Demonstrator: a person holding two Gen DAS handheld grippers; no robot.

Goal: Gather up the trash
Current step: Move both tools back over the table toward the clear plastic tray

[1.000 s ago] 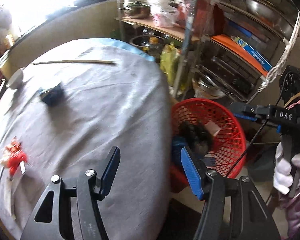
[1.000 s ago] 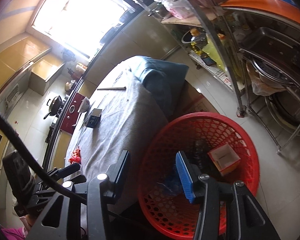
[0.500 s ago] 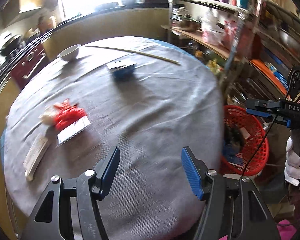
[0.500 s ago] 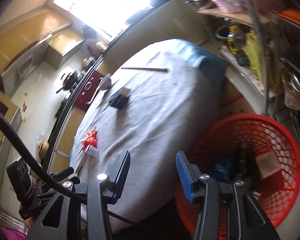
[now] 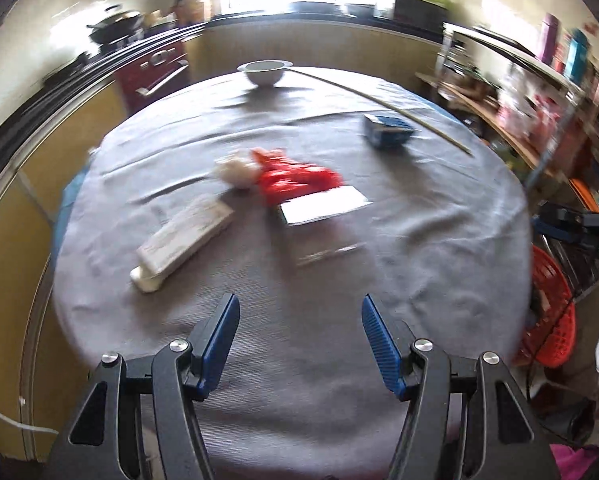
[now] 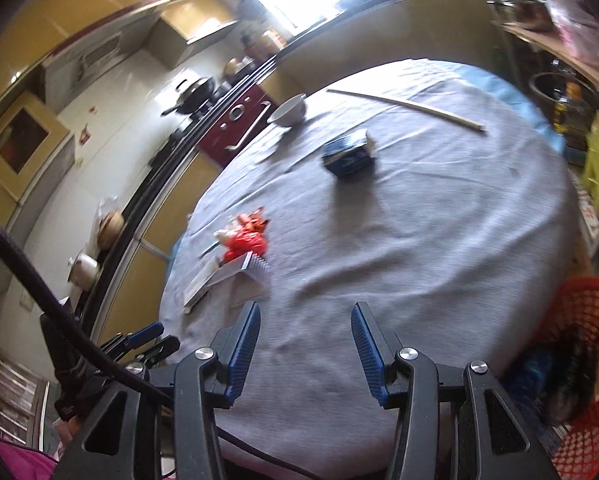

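Observation:
On the grey-clothed round table (image 5: 439, 280) lie a red crumpled wrapper (image 5: 295, 178), a white card (image 5: 325, 204), a long white packet (image 5: 183, 240) and a blue box (image 5: 387, 130). My left gripper (image 5: 297, 344) is open and empty over the table's near edge. My right gripper (image 6: 305, 346) is open and empty, also over the near edge; from it I see the wrapper (image 6: 245, 242) and blue box (image 6: 349, 156). A red mesh basket (image 6: 587, 320) with trash in it stands on the floor to the right; it also shows in the left wrist view (image 5: 551, 312).
A white bowl (image 5: 265, 72) and a long thin stick (image 5: 383, 104) lie at the table's far side. A thin wrapper strip (image 5: 327, 254) lies near the middle. A metal shelf rack (image 5: 539, 92) stands at the right, a kitchen counter with a stove (image 5: 111, 52) at the left.
Both grippers have swung left from the red basket toward the table. The trash on the cloth is now nearer the middle of both views. Both stay open and empty.

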